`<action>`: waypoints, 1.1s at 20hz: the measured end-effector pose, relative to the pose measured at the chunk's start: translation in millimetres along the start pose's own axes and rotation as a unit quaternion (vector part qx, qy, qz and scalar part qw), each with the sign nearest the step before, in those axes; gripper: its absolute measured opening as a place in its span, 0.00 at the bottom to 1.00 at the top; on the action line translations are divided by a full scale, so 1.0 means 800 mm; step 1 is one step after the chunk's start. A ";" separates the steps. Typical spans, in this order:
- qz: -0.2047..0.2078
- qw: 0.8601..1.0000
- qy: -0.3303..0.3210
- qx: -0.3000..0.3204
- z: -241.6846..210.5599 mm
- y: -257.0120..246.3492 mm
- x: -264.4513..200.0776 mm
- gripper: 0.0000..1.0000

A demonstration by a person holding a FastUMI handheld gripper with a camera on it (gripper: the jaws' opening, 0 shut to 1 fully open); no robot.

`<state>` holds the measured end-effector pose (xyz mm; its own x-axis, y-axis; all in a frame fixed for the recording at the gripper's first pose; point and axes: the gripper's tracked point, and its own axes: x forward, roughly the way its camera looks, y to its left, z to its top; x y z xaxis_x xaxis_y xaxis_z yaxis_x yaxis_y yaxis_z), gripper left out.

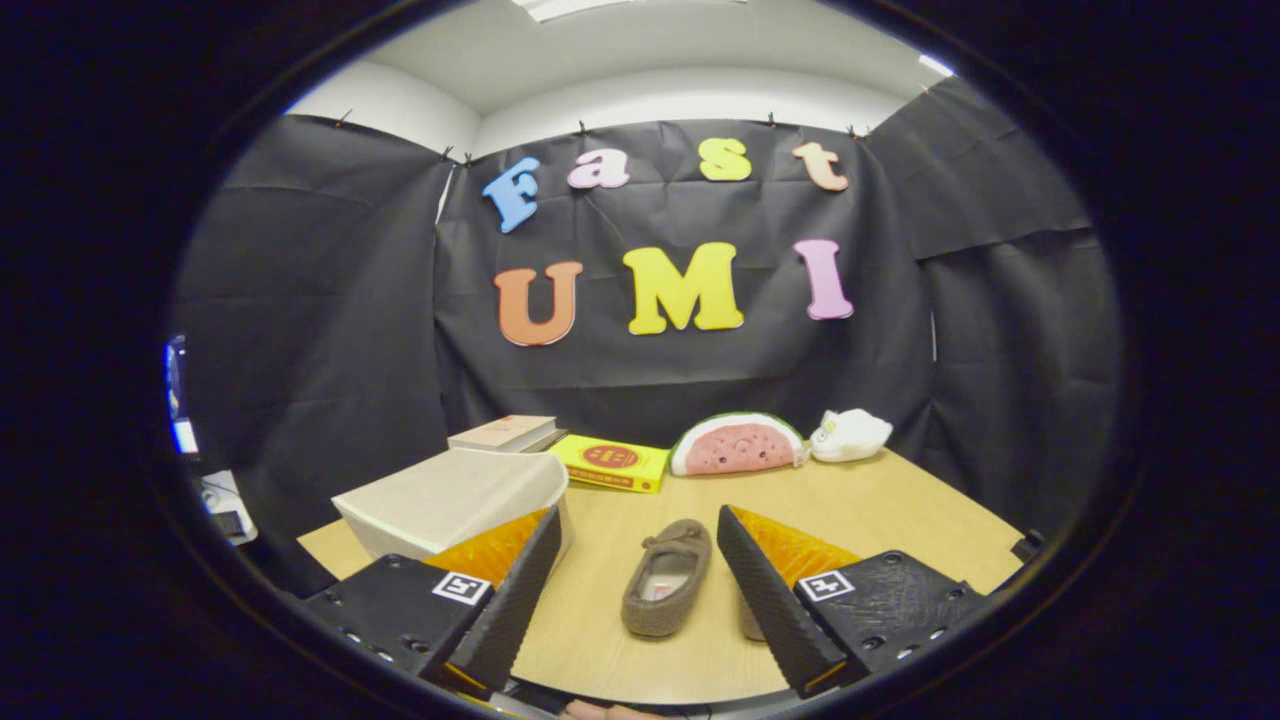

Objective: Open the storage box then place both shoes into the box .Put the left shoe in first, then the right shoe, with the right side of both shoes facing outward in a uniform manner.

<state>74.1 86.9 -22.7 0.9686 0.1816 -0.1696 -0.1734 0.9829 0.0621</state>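
We held the tool spread wide above the brown fuzzy slipper, which lay between its fingers on the wooden tabletop. A second shoe perhaps hid behind the right finger. The white fabric storage box sat just left; grabbing the wrong shoe first risked breaking the order. A yellow book and watermelon plush lay beyond.

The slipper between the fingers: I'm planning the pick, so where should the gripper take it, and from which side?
Judging from this view, grip the slipper across its side walls around the open mouth, coming from above. It lies sole-down on the table, toe pointing away, lengthwise between the fingers of the open gripper, so its narrow width should fit them.
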 end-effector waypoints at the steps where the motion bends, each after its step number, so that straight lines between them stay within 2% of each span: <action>1: 0.014 1.000 0.007 0.008 0.003 0.004 0.012 0.96; 7: 0.102 0.989 0.072 0.084 -0.003 0.031 0.090 0.96; 11: 0.177 0.965 0.141 0.131 -0.023 0.063 0.145 0.96; 14: 0.229 0.938 0.172 0.198 -0.034 0.088 0.180 0.96; 17: 0.259 0.904 0.210 0.268 -0.046 0.102 0.209 0.96; 19: 0.268 0.884 0.237 0.302 -0.056 0.109 0.226 0.95; 22: 0.303 0.849 0.263 0.343 -0.059 0.128 0.236 0.95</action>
<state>230.5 223.4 -94.5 0.4935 0.8141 -0.3062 -0.2925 0.4869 0.8230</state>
